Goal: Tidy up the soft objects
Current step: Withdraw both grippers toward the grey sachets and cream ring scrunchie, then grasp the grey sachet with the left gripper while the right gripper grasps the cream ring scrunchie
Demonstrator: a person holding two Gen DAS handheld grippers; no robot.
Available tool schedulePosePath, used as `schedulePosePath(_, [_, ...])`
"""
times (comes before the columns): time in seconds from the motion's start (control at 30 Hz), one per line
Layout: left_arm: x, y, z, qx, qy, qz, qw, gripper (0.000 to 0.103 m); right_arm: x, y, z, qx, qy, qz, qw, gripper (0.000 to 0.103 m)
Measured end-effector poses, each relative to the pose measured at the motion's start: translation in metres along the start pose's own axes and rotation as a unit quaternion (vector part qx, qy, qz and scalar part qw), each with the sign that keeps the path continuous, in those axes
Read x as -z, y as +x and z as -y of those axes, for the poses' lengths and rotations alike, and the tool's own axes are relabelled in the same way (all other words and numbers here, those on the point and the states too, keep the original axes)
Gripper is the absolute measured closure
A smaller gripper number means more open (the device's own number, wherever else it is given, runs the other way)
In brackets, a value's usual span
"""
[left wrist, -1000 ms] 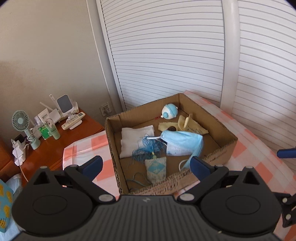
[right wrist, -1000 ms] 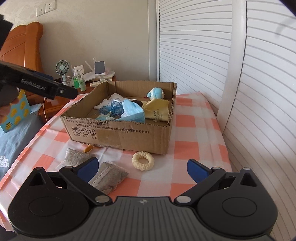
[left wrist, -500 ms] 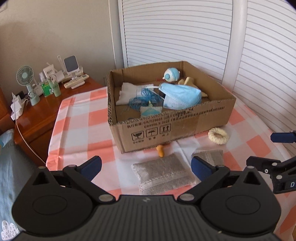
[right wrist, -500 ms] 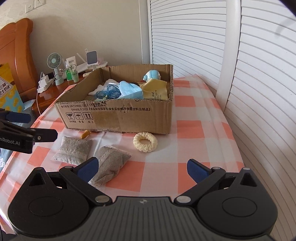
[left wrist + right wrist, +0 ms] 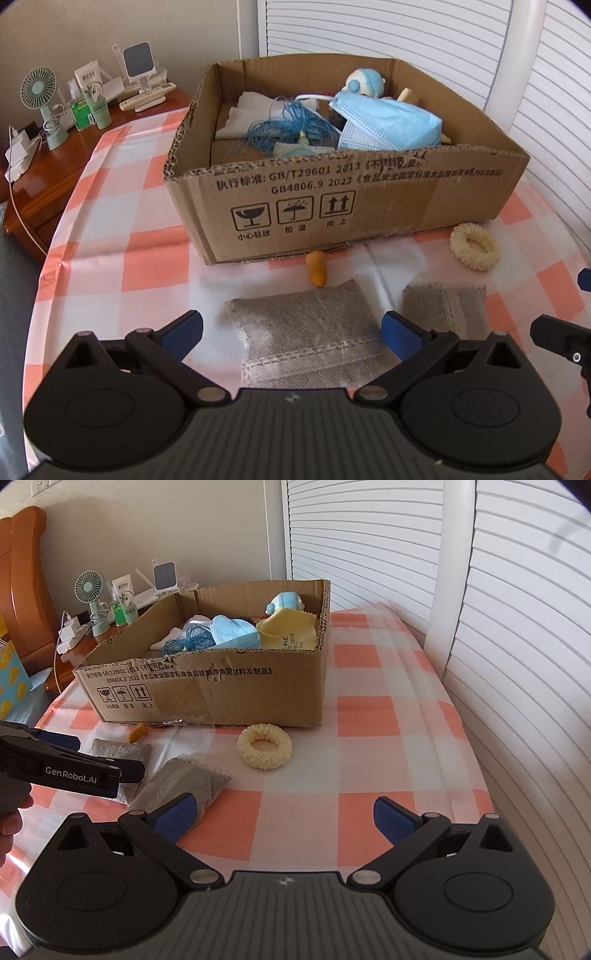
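Note:
A cardboard box (image 5: 369, 206) (image 5: 221, 694) on the checked tablecloth holds a blue face mask (image 5: 388, 123), blue string (image 5: 288, 127), a white cloth, a yellow cloth (image 5: 291, 633) and a small blue toy (image 5: 364, 81). In front of it lie two grey pouches (image 5: 310, 336) (image 5: 445, 306), a cream ring (image 5: 474, 247) (image 5: 264, 746) and a small orange piece (image 5: 317, 271). My left gripper (image 5: 291, 330) is open, low over the larger pouch. My right gripper (image 5: 282, 814) is open and empty, near the smaller pouch (image 5: 181, 788).
A wooden side table (image 5: 48, 162) at the left carries a small fan (image 5: 38, 92), bottles and chargers. White slatted doors (image 5: 498, 627) run along the right and back. The table edge falls away at the right and left.
My left gripper has pulled back from above the box and dropped low over the grey pouches. My right gripper has moved a little closer to the table.

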State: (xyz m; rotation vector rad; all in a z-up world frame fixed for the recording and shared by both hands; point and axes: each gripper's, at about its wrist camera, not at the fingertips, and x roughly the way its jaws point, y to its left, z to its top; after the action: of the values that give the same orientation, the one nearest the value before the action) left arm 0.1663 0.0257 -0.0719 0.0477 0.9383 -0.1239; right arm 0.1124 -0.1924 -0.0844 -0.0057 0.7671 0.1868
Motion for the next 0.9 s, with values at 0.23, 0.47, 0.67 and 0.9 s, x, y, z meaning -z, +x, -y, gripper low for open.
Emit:
schedulePosePath(0.23, [0.007, 0.0, -0.003, 0.001, -0.009, -0.004, 1.0, 0.0, -0.003, 0.011, 0.002, 0.009, -0.008, -0.006, 1.0, 0.0])
schedulePosePath(0.47, [0.017, -0.007, -0.018, -0.01, -0.02, -0.001, 0.9997, 0.0, -0.02, 0.027, -0.002, 0.019, -0.042, 0.001, 0.999, 0.0])
schedulePosePath(0.67, [0.021, -0.009, -0.021, -0.006, -0.014, 0.008, 0.9998, 0.0, -0.04, 0.057, -0.006, 0.017, -0.06, -0.002, 0.998, 0.0])
schedulePosePath(0.9, [0.021, -0.009, -0.022, -0.001, -0.008, 0.013, 0.9999, 0.0, -0.043, 0.085, -0.011, 0.017, -0.083, -0.014, 0.996, 0.0])
